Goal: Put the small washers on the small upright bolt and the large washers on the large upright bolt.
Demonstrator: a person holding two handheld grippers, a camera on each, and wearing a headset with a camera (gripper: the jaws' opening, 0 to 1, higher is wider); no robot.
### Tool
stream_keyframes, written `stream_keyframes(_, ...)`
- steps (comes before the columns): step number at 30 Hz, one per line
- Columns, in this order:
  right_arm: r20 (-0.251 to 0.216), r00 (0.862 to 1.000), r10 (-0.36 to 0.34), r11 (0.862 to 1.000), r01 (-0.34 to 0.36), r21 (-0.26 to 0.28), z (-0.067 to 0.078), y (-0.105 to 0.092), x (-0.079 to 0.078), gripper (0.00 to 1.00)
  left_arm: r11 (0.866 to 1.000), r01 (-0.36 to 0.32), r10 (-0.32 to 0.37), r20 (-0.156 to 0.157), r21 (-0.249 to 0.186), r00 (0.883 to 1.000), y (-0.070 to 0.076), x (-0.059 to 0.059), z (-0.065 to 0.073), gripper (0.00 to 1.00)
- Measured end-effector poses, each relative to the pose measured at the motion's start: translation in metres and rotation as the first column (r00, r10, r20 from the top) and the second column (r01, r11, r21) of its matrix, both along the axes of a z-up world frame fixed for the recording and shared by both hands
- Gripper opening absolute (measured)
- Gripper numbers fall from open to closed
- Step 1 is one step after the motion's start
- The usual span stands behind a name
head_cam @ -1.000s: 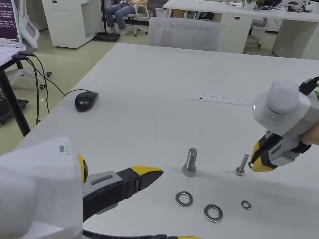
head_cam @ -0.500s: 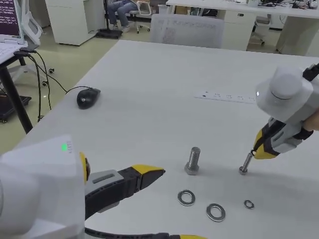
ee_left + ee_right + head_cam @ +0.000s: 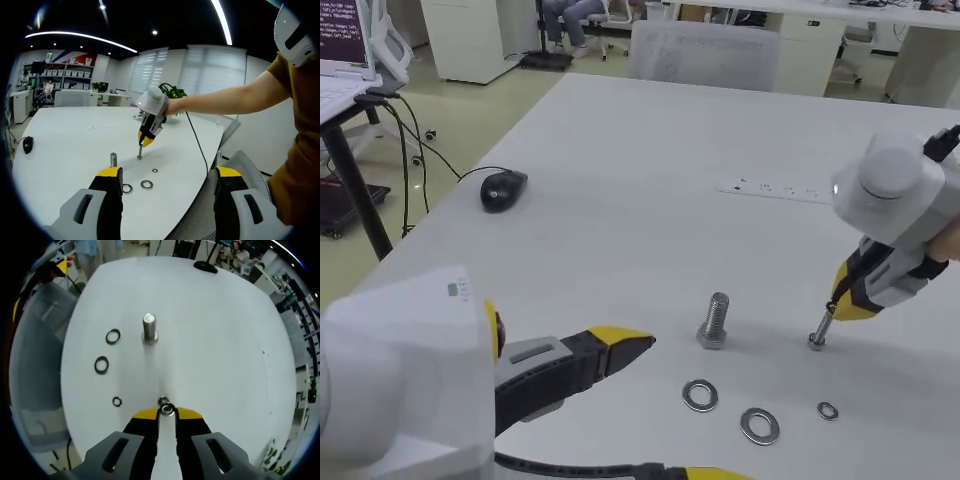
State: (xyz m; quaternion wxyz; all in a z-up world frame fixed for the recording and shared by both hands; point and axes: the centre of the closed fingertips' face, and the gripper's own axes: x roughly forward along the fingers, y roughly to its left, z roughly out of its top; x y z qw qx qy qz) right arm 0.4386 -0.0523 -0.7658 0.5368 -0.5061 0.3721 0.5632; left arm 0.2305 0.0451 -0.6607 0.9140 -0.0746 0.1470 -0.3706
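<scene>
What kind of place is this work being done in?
Probably an open-plan office or lab: a large white worktable carries a black computer mouse and a white power strip, a grey office chair stands behind it, and more white desks stand beyond.

Left claw (image 3: 168, 172) hangs low with jaws spread wide; right claw (image 3: 167, 413), arm outstretched, points down, jaws pinching a small washer (image 3: 167, 409).

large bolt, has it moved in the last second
No. The large bolt keeps the same place relative to the large washer just in front of it; only the camera shifted.
</scene>
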Motion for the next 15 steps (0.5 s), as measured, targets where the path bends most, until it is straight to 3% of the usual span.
stream_keyframes(15, -0.024, 1.0, 0.0, 1.0, 0.0, -0.019, -0.019, 0.0, 0.002, 0.13, 1.0, -0.004, 0.004, -0.004, 0.001, 1.0, 0.002, 0.002, -0.001, 0.74)
